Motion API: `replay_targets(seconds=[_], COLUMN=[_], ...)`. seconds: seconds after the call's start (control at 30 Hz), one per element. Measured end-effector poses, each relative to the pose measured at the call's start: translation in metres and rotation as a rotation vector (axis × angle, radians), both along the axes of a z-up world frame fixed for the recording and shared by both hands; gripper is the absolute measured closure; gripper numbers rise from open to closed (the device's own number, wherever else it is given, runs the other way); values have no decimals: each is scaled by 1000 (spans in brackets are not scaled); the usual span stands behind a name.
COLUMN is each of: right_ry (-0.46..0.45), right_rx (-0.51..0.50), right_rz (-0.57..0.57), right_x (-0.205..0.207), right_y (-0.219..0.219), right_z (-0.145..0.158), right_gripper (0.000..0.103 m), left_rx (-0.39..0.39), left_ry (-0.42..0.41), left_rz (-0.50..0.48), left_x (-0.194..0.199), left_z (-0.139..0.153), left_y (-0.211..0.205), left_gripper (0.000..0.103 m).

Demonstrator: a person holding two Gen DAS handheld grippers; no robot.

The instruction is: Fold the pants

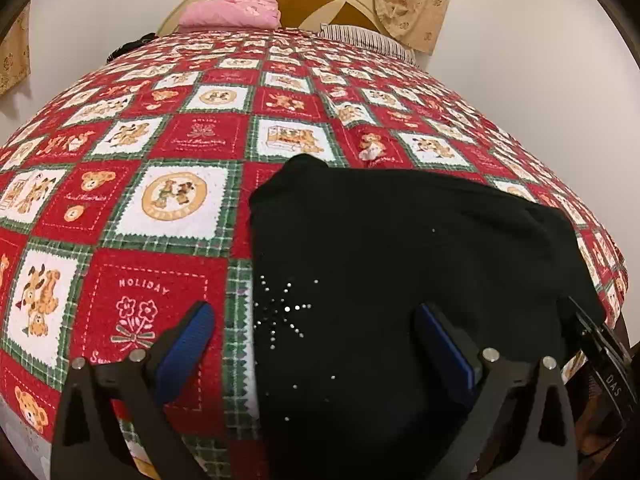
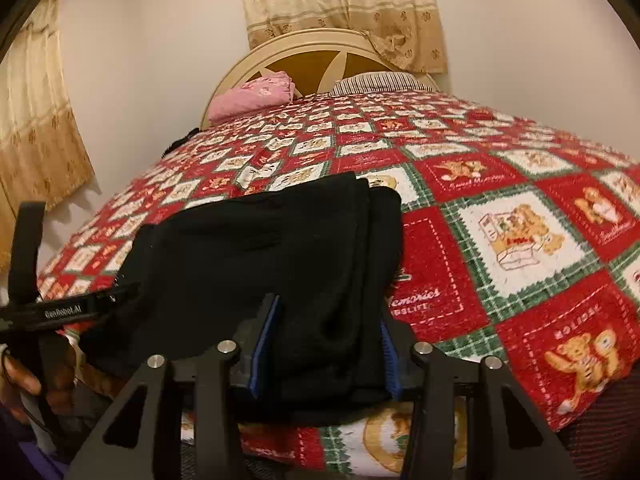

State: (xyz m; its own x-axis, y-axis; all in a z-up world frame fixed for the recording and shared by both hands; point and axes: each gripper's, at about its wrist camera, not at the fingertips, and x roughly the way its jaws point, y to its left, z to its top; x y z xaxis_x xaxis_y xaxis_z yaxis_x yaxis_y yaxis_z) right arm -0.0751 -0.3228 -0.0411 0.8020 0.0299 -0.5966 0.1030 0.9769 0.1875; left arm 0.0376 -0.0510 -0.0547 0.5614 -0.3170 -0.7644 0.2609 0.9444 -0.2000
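Observation:
Black pants with a rhinestone star lie folded in layers on the red patchwork bedspread near the bed's front edge. My left gripper is open and hovers over the pants' left edge, one blue pad over the bedspread, the other over the black cloth. In the right wrist view the pants lie as a stacked bundle. My right gripper is open, with its blue pads on either side of the bundle's near end, not clamped. The left gripper's body shows at the left there.
A pink folded cloth and a striped pillow lie by the round headboard. Beige curtains hang on the wall. The bed's front edge is just below the grippers.

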Motion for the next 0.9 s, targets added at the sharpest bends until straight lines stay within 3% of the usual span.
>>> replay_targets(seconds=[0.23,0.57,0.7,0.83,0.9], right_ry=[-6,-8,-10,-17,-21], right_rx=[-12,-16,-49,-107,-125], right_rz=[-10,-9,3,0,-7], right_x=[-1,-2,-2,-3,-4], right_y=[3,5,9,18,21], right_z=[-1,0,2,3,5], right_gripper=[57,57,61,64,65], left_rx=[11,48,55,74,68], left_ry=[45,34,-28,-65,-77], left_rz=[17,32,-46,-73,-71], left_x=[0,-2,-12,-15,-15], left_z=[2,1,6,11,14], left_y=[-7,-15,-25,-30,-27], left_gripper=[0,1,33,53,69])
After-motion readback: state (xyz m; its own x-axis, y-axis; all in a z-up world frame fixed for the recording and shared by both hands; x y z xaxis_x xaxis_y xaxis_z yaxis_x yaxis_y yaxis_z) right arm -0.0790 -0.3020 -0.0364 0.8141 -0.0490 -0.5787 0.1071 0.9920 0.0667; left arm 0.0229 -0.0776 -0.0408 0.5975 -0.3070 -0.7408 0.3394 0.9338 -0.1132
